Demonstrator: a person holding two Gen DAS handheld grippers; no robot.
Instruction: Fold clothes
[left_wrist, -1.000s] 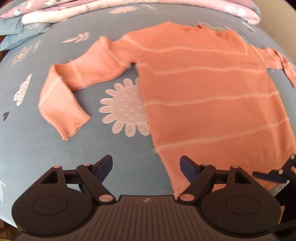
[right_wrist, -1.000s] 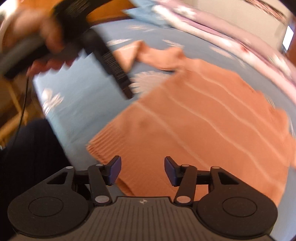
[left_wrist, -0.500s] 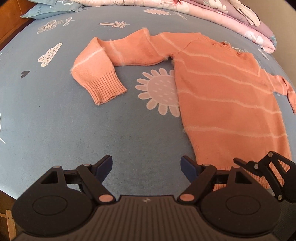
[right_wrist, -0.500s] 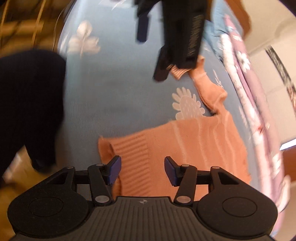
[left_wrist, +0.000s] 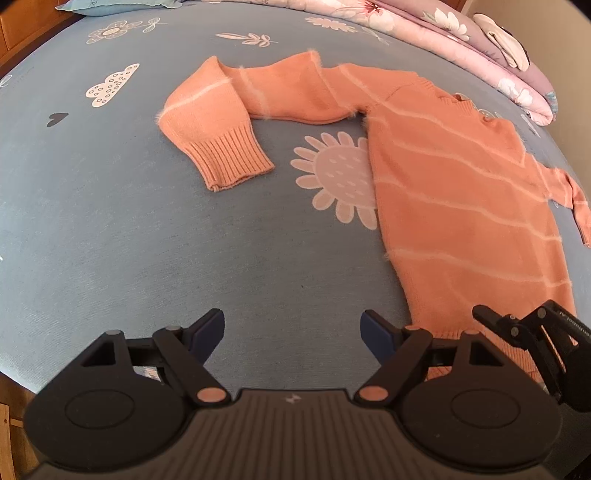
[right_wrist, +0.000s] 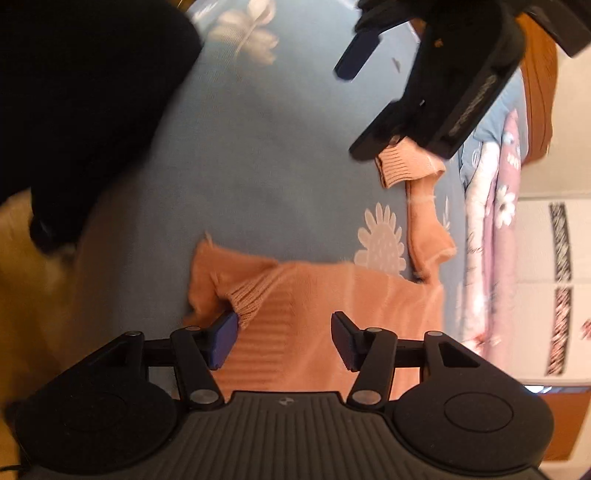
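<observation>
An orange sweater with pale stripes (left_wrist: 461, 192) lies flat on the blue bed sheet (left_wrist: 110, 229). Its left sleeve bends out to a ribbed cuff (left_wrist: 229, 158). My left gripper (left_wrist: 291, 332) is open and empty above bare sheet, left of the sweater's hem. My right gripper (right_wrist: 282, 338) is open at the ribbed hem (right_wrist: 255, 295), which is rumpled and curled at its left finger (right_wrist: 221, 338). The right gripper also shows in the left wrist view (left_wrist: 517, 332), over the hem corner. The left gripper shows in the right wrist view (right_wrist: 443, 85), hanging over the cuff (right_wrist: 402, 166).
Folded pink and white floral quilts (left_wrist: 461, 40) lie along the bed's far edge. A blue pillow (left_wrist: 122, 5) sits at the far left. A wooden bed frame (left_wrist: 14, 37) edges the left side. A dark clothed body (right_wrist: 74, 110) stands by the near bed edge.
The left gripper has swung left and pulled back, so the sleeve and cuff now sit ahead. The right gripper has dropped to the hem corner, and the hem has rumpled at its left finger.
</observation>
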